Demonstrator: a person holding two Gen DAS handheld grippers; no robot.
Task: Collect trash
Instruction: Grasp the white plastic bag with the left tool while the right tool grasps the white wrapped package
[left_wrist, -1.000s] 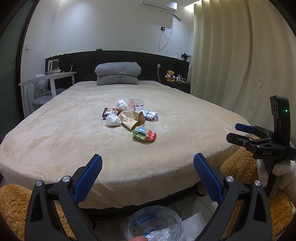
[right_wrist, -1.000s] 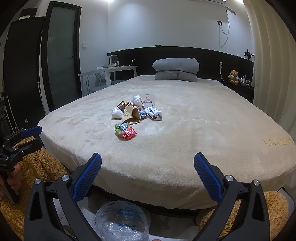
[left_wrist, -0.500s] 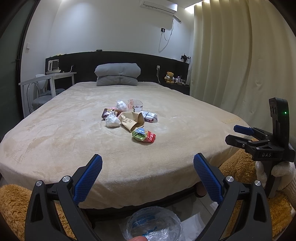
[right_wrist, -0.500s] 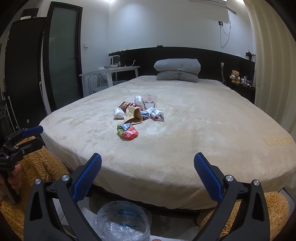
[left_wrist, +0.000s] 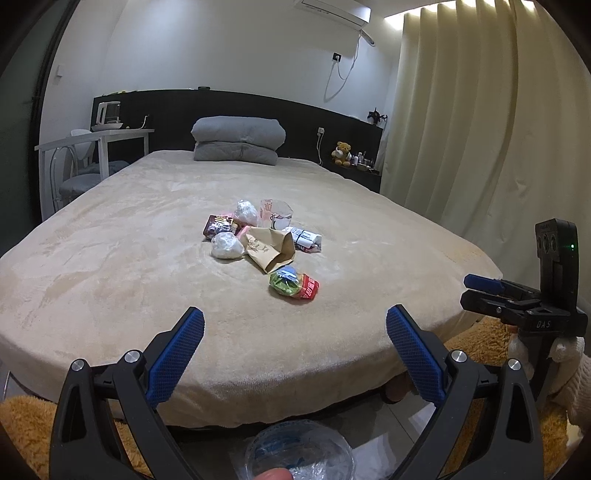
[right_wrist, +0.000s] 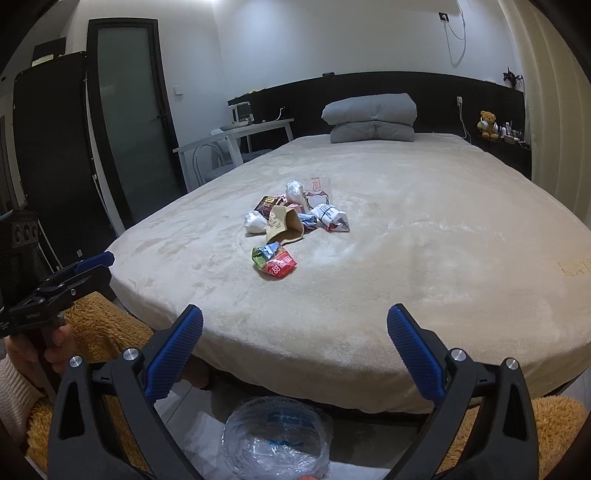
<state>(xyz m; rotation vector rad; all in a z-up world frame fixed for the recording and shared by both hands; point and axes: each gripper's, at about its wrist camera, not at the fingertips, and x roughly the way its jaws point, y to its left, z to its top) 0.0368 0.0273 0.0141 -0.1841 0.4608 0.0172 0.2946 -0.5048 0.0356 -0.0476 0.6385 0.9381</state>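
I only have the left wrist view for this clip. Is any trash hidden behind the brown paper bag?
Observer: Yes. The right wrist view shows a small crumpled blue wrapper between the brown paper bag and the white wrapper.
Operator: What is on the left, past the desk?
Observer: A tall dark-framed door with frosted glass.
Operator: What is holding the left gripper?
Observer: A bare hand in a cream sleeve grips the handle of the left gripper, which sits off the bed's near left corner, above the orange rug.
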